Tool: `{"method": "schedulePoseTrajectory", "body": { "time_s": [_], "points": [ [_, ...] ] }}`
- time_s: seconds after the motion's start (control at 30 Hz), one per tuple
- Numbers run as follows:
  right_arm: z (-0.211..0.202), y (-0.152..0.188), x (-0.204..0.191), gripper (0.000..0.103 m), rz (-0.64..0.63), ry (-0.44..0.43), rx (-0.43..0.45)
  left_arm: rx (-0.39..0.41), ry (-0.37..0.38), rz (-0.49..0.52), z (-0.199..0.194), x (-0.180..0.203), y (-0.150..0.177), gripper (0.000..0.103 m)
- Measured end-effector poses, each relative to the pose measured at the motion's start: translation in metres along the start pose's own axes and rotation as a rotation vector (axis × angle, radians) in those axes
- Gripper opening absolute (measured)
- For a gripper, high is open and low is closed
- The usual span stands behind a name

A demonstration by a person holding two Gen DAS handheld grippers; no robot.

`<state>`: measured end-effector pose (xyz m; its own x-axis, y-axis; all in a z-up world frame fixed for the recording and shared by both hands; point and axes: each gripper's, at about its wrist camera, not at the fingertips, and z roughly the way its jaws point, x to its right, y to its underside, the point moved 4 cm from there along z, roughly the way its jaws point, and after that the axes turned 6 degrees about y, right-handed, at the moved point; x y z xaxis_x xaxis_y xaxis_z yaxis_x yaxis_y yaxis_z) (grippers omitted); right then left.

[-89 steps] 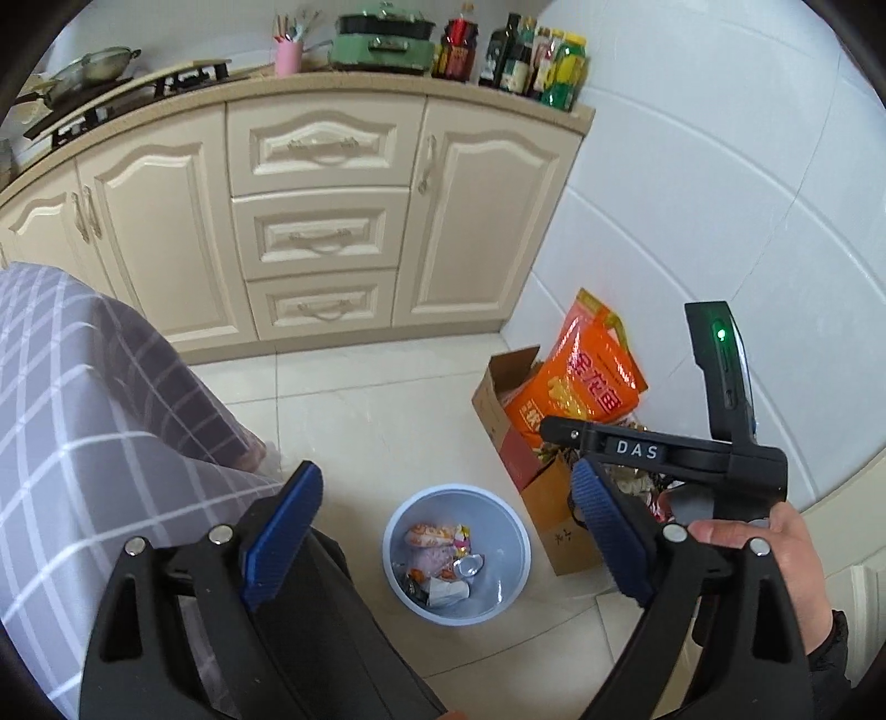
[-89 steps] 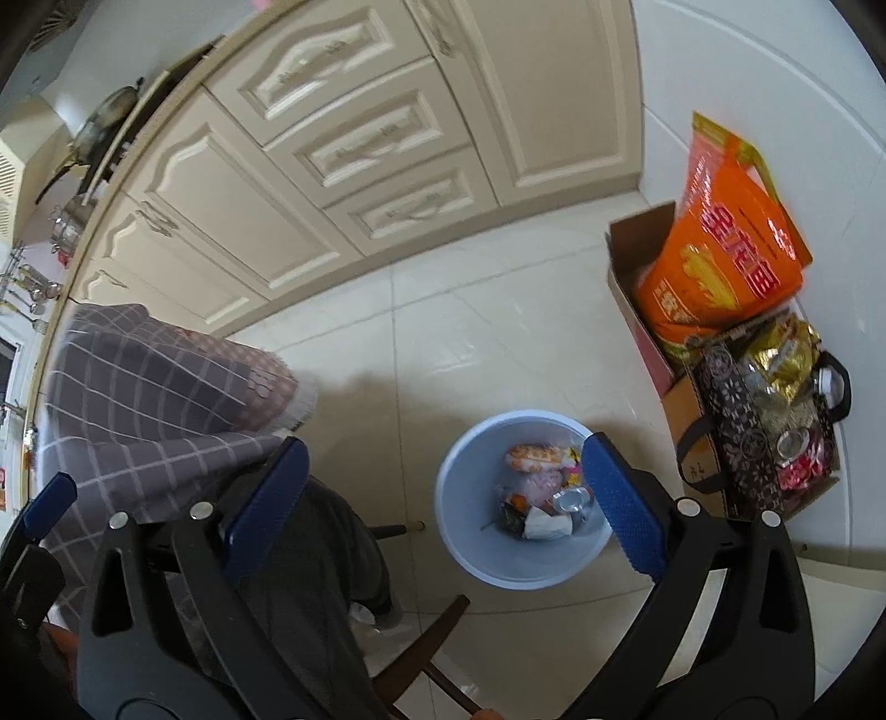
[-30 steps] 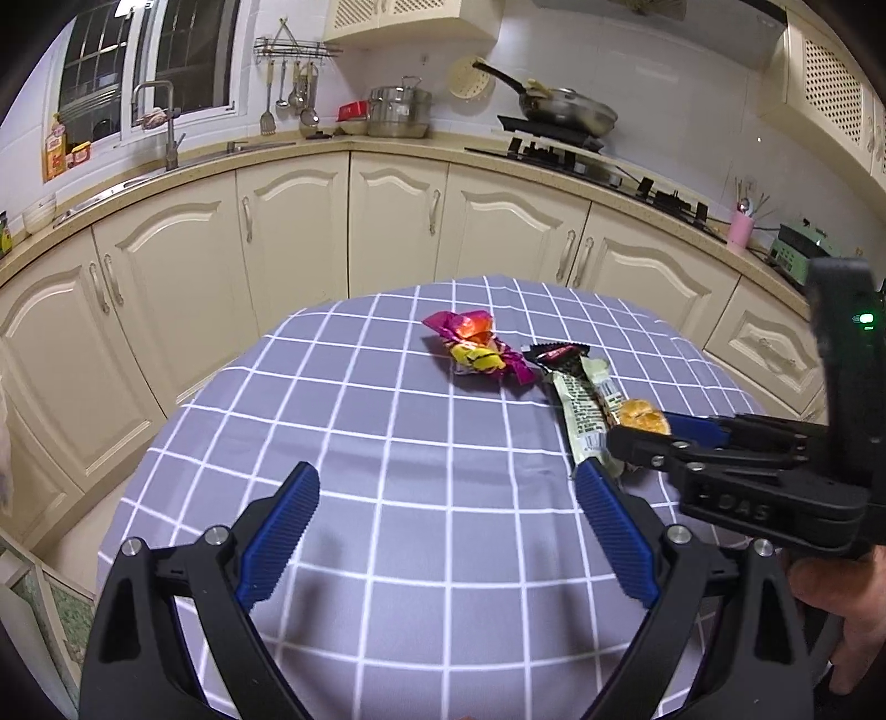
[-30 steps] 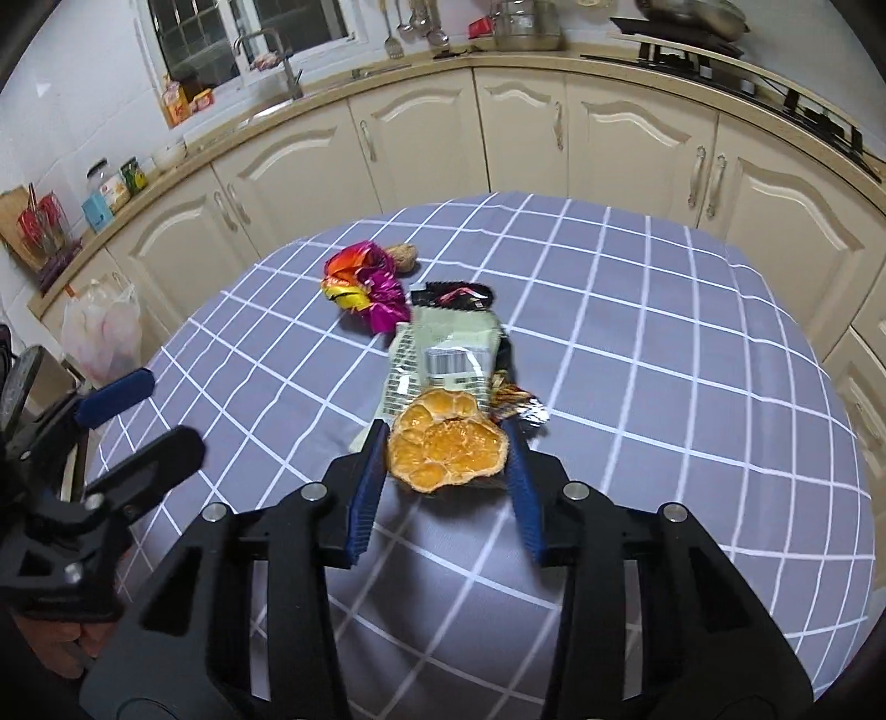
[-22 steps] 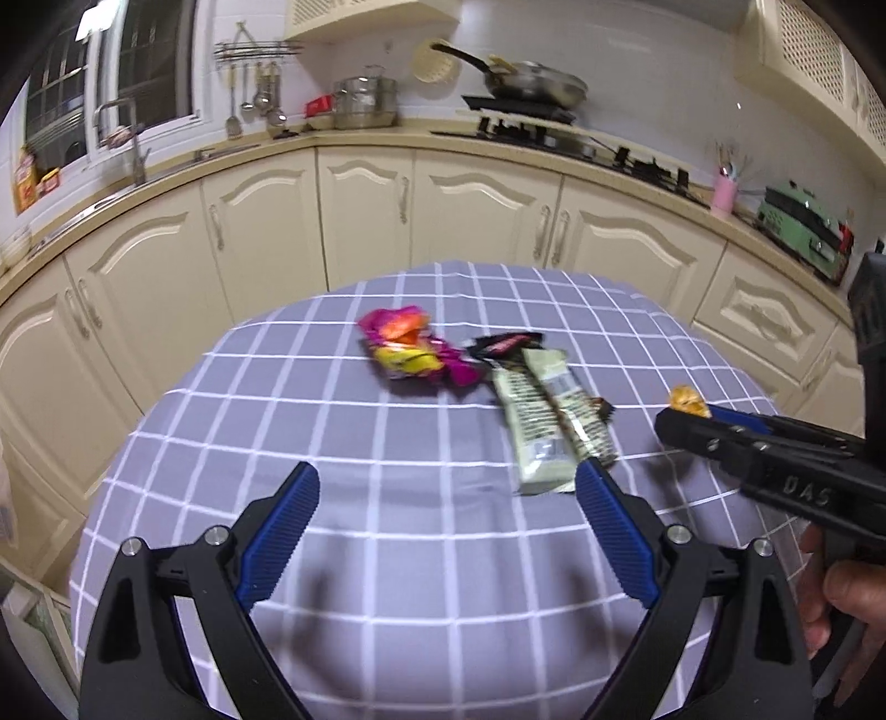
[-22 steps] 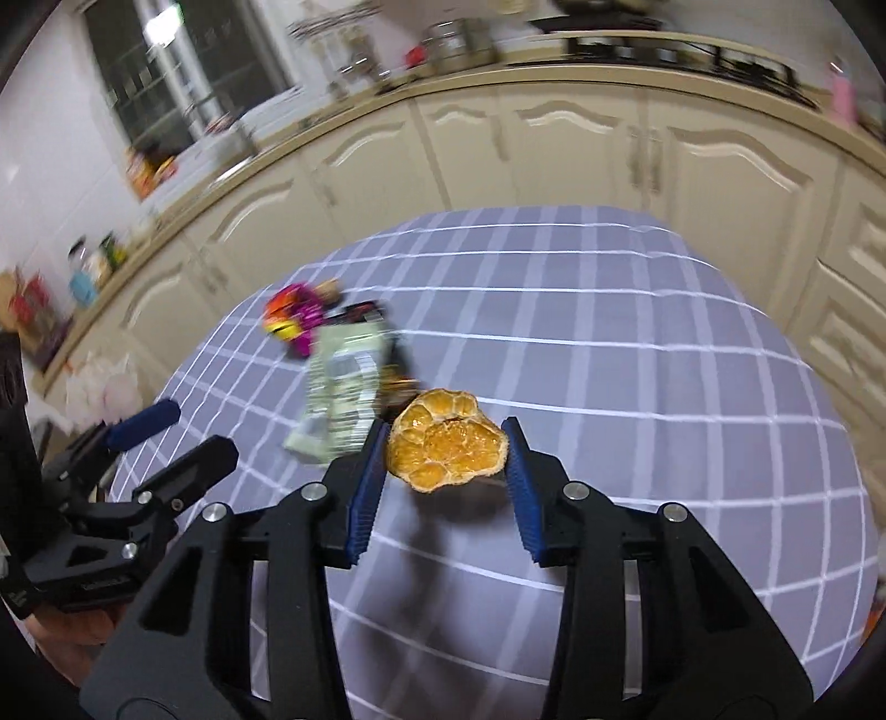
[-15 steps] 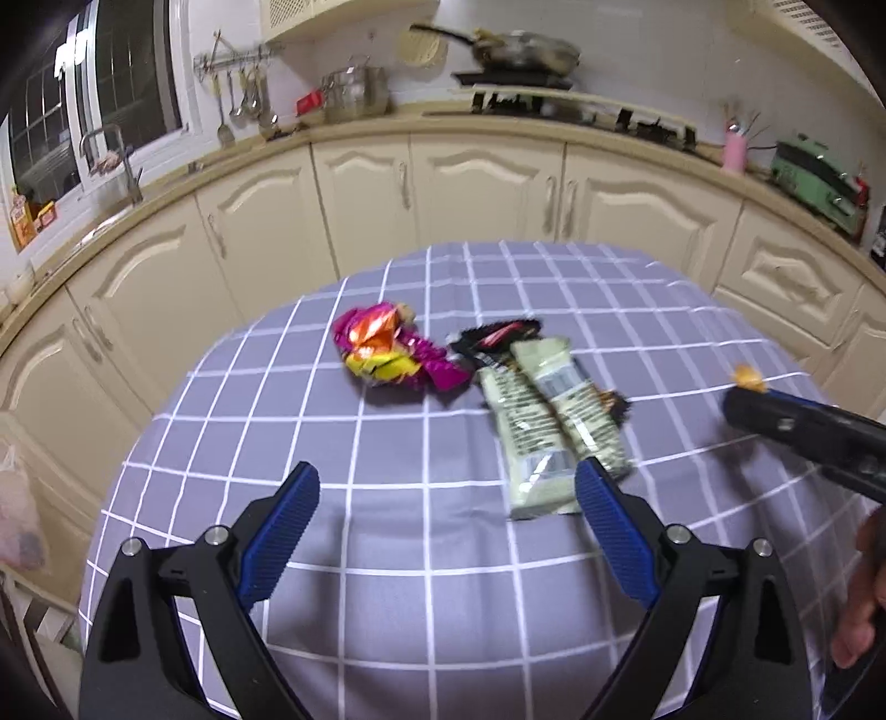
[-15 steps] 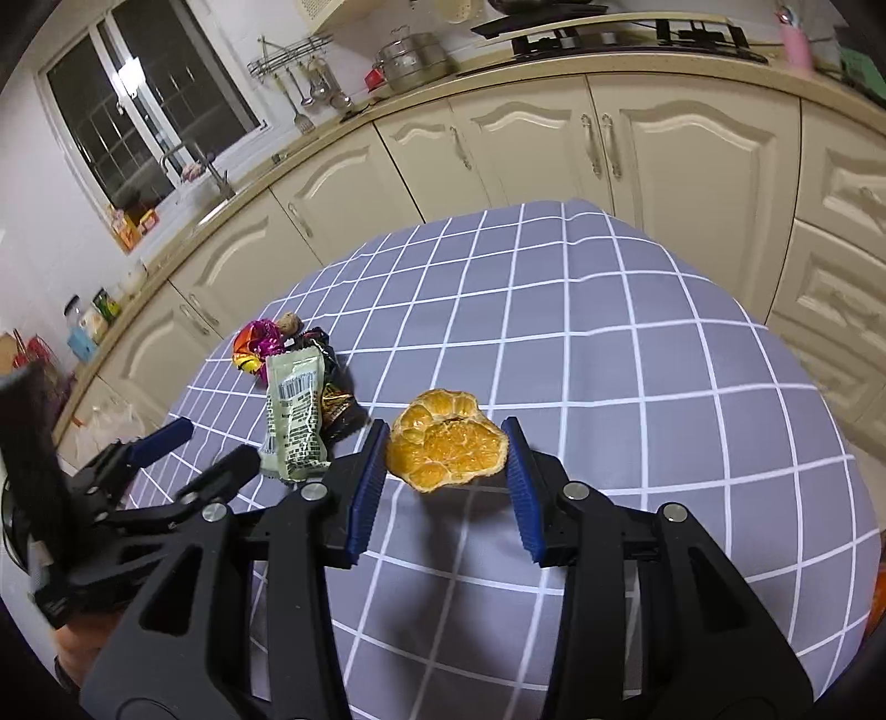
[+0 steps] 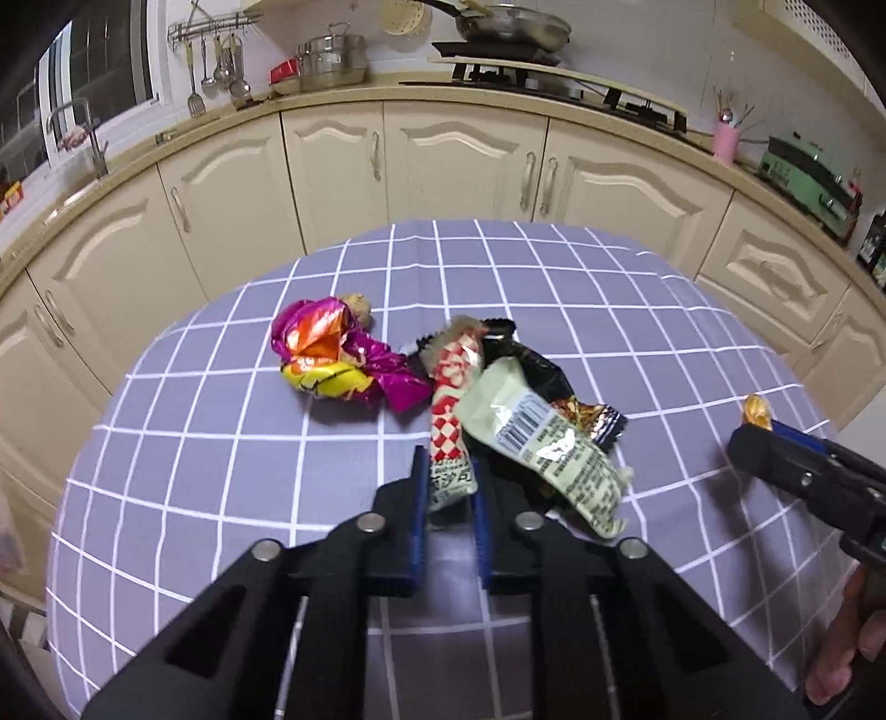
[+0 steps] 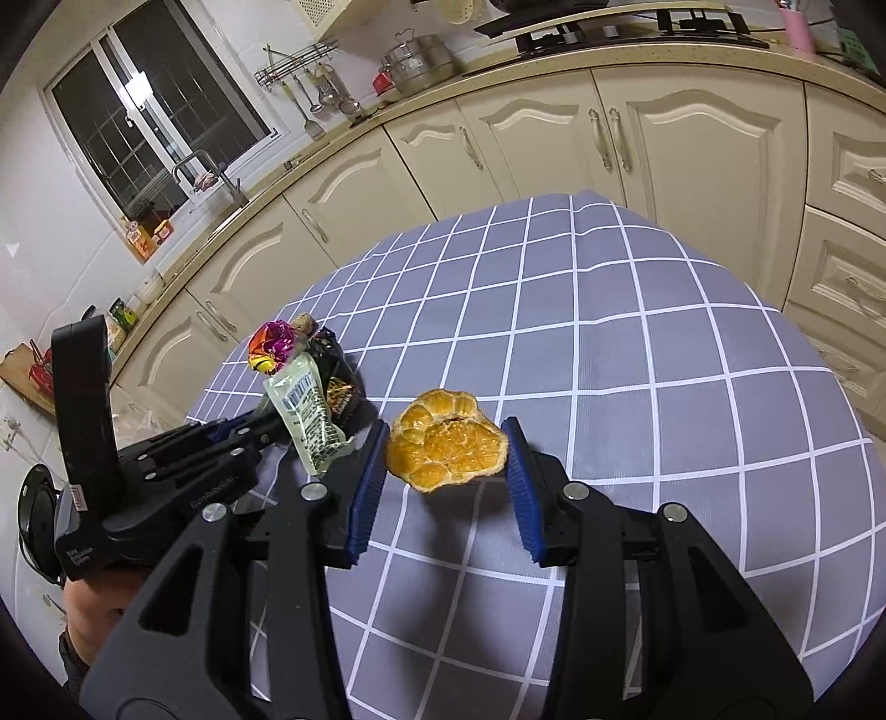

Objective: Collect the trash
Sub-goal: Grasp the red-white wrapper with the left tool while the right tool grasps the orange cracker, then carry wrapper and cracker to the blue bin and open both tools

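Observation:
My left gripper (image 9: 449,483) is shut on the near end of a red-and-white checked wrapper (image 9: 455,382) on the round table with the purple checked cloth (image 9: 221,459). Beside it lie a pale green packet (image 9: 542,437), a black wrapper (image 9: 531,368), a small dark gold wrapper (image 9: 595,416) and a crumpled pink and orange foil wrapper (image 9: 332,354). My right gripper (image 10: 443,454) is shut on an orange peel (image 10: 446,447), held above the cloth. It shows at the right of the left wrist view (image 9: 769,437).
Cream kitchen cabinets (image 9: 443,160) curve around behind the table. The counter holds a steel pot (image 9: 331,55), a pan on the hob (image 9: 509,25) and a pink cup (image 9: 724,141). A sink tap (image 10: 205,169) stands under the window (image 10: 149,111).
My left gripper has moved in and closed on the red-and-white wrapper; half a second ago it was open. My right gripper keeps the orange peel and has drawn back to the right.

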<state>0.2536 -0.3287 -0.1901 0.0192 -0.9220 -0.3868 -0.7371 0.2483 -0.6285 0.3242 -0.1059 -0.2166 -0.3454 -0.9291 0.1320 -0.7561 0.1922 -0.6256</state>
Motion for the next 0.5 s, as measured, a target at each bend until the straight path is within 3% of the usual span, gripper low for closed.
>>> {"method": "schedulePoseTrajectory", "body": {
  "time_s": [0.5],
  "points": [
    [-0.034, 0.014, -0.022, 0.041, -0.043, 0.002, 0.032, 0.078, 0.056, -0.082, -0.056, -0.022, 0.045, 0.007]
  ]
}}
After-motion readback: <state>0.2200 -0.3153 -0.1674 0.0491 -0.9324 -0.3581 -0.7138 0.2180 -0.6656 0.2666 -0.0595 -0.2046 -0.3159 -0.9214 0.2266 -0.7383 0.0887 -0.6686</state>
